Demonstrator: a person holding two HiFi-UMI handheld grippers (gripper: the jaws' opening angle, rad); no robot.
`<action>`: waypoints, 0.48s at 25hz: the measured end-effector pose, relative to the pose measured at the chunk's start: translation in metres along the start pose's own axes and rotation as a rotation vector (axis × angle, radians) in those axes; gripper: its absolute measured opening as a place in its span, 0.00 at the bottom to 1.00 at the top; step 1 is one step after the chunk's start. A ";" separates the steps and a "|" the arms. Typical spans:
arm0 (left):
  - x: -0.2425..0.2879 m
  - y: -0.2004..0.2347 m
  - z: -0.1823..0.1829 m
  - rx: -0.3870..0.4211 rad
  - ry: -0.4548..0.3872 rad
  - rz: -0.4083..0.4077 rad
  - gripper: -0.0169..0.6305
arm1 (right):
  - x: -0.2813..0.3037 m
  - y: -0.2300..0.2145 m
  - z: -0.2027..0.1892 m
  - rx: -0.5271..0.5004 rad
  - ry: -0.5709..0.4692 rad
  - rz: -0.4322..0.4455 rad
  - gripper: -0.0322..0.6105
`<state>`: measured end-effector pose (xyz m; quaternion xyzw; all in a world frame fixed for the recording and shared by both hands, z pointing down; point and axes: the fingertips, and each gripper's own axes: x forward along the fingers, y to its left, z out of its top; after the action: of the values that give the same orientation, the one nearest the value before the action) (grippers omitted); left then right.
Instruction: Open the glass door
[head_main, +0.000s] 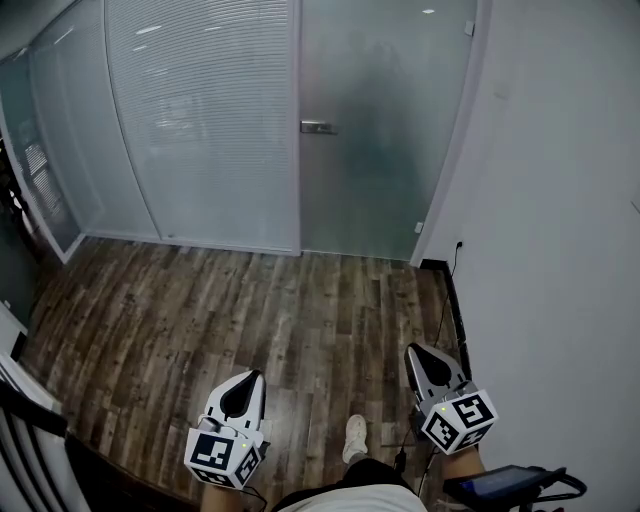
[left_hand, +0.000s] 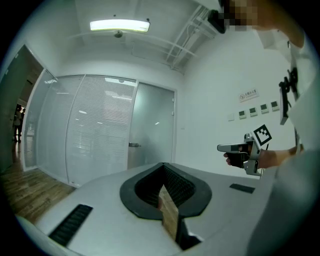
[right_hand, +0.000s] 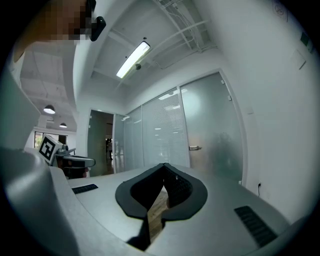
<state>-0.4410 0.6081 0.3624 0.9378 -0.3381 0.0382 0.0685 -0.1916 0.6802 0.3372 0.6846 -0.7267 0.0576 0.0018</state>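
In the head view, dark wooden floor (head_main: 250, 310) runs up to a slatted glass partition (head_main: 200, 120) at 11 o'clock. The frosted glass door (head_main: 385, 130) stands shut at 12 o'clock, with its door handle (head_main: 318, 127) on its left edge. A white wall (head_main: 560, 200) fills 3 o'clock. The left gripper (head_main: 250, 375) at 7 o'clock and the right gripper (head_main: 415, 350) at 5 o'clock are both well apart from the door. In the left gripper view, its jaws meet at the tips with nothing between them. The door is at 10 o'clock, a ceiling light (left_hand: 120, 25) at 11, and small wall plates (left_hand: 248, 95) at 2, their print too small to read. In the right gripper view, those jaws are likewise closed and empty, with the door at 2 o'clock. The only marking is the square black-and-white pattern on each gripper's cube.
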 end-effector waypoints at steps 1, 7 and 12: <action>0.011 0.003 0.001 0.000 -0.002 0.002 0.02 | 0.009 -0.007 0.000 -0.001 -0.001 0.002 0.05; 0.092 0.014 0.017 0.005 -0.011 0.010 0.02 | 0.072 -0.074 0.012 0.004 -0.012 0.000 0.05; 0.181 0.025 0.022 0.007 -0.012 0.037 0.02 | 0.134 -0.138 0.011 -0.011 0.002 0.017 0.05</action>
<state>-0.3172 0.4713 0.3652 0.9318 -0.3559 0.0349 0.0623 -0.0623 0.5383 0.3484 0.6783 -0.7327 0.0543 0.0055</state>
